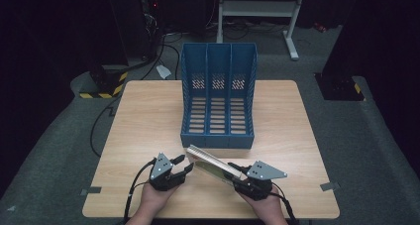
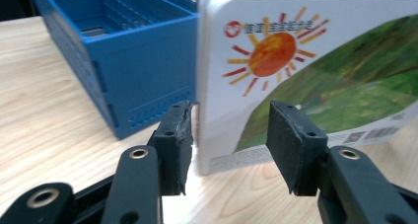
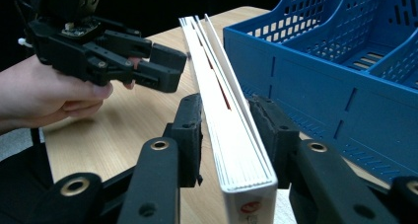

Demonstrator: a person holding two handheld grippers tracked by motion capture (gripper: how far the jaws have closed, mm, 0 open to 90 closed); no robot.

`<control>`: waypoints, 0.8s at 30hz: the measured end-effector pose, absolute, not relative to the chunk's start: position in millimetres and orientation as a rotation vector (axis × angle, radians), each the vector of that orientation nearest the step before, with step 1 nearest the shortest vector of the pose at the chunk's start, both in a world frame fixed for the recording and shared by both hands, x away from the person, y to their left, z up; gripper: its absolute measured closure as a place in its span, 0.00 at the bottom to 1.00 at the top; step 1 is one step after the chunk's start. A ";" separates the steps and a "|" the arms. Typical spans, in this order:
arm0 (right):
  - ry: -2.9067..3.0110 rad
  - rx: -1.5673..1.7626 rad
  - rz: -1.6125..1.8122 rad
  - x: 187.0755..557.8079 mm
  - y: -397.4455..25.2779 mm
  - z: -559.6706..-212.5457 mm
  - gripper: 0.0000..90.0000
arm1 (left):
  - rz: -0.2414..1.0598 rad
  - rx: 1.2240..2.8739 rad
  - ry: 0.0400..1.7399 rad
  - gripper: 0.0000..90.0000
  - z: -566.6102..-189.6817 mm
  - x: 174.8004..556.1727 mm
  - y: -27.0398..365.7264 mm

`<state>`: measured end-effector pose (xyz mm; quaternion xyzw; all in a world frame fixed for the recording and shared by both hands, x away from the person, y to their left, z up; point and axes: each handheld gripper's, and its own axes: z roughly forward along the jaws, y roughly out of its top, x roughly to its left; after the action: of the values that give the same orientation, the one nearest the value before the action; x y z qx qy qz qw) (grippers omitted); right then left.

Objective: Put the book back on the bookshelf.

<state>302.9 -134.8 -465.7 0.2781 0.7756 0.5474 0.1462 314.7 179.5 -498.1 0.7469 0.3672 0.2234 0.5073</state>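
Book [image 1: 214, 164] clamped on edge in right hand-held gripper [image 1: 241, 178], left [image 1: 182, 165] wide; could twist loose nearing rack [image 1: 218, 93]

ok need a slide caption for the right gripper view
Right claw grips a thin white book edge-up beside the blue file rack, the open left claw nearby.

Wooden table [image 1: 148, 116], blue file rack [image 1: 218, 98]

The white book [image 2: 305, 71] shows an orange sun over green hills; the file rack [image 1: 218, 96] is blue.
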 end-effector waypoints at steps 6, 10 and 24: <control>2.217 0.789 1.574 297.2 -134.4 -466.1 0.82 | 0.574 1.808 0.914 0.56 -497.7 315.4 194.0; 2.212 0.799 1.596 296.1 -134.1 -467.2 0.82 | 0.607 1.818 0.950 0.55 -498.3 318.8 202.5; 2.203 0.850 1.546 292.5 -130.4 -464.2 0.70 | 0.686 1.949 1.171 0.50 -517.3 341.4 226.9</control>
<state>292.5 -130.4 -464.2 0.2972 0.7706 0.5409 0.1589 341.4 226.9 -517.3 0.7611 0.4572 0.2679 0.3741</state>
